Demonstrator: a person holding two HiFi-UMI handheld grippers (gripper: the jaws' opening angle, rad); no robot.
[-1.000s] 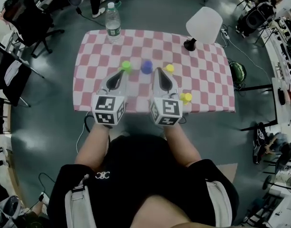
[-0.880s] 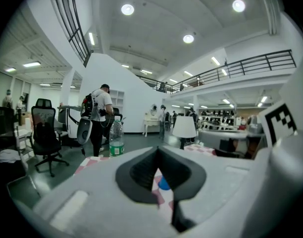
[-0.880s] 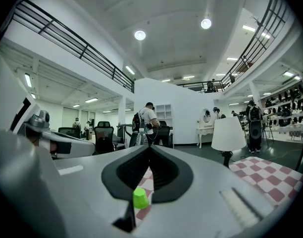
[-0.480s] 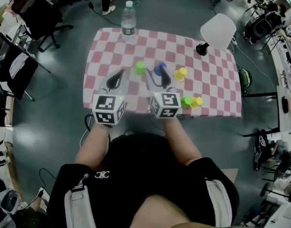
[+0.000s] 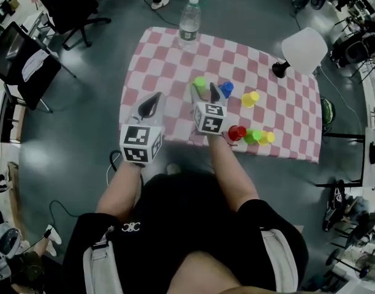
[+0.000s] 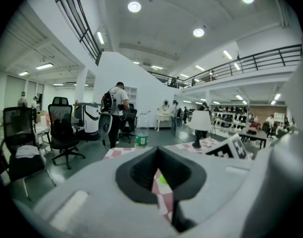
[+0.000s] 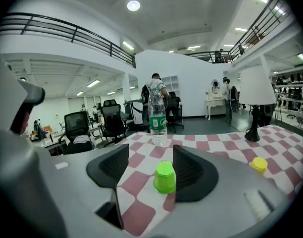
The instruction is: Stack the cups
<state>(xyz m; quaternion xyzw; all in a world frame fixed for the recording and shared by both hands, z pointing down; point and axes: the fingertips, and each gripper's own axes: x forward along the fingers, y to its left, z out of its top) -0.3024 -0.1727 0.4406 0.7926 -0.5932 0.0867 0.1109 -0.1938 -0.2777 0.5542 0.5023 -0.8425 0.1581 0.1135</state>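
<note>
Several small cups stand upside down on the pink checkered table (image 5: 157,54): a green cup (image 5: 200,83), a blue cup (image 5: 226,89), a yellow cup (image 5: 250,98), and near the front edge a red cup (image 5: 237,133), a second green (image 5: 252,136) and a second yellow (image 5: 267,138). My right gripper (image 5: 204,92) reaches at the far green cup. Its jaws have just been opening and stand wide. In the right gripper view (image 7: 151,155) the green cup (image 7: 165,176) sits between them, untouched. To the left my left gripper (image 5: 152,101) hovers, shut and holding nothing (image 6: 159,157).
A water bottle (image 5: 189,17) stands at the table's far edge, also ahead in the right gripper view (image 7: 157,117). A white-shaded lamp (image 5: 301,51) is at the far right corner. Office chairs (image 5: 71,8) and a standing person (image 6: 115,110) are beyond the table.
My right gripper moved forward and down to the green cup, and its jaws went from shut to wide open. The left gripper drifted slightly forward. The red cup has come into view.
</note>
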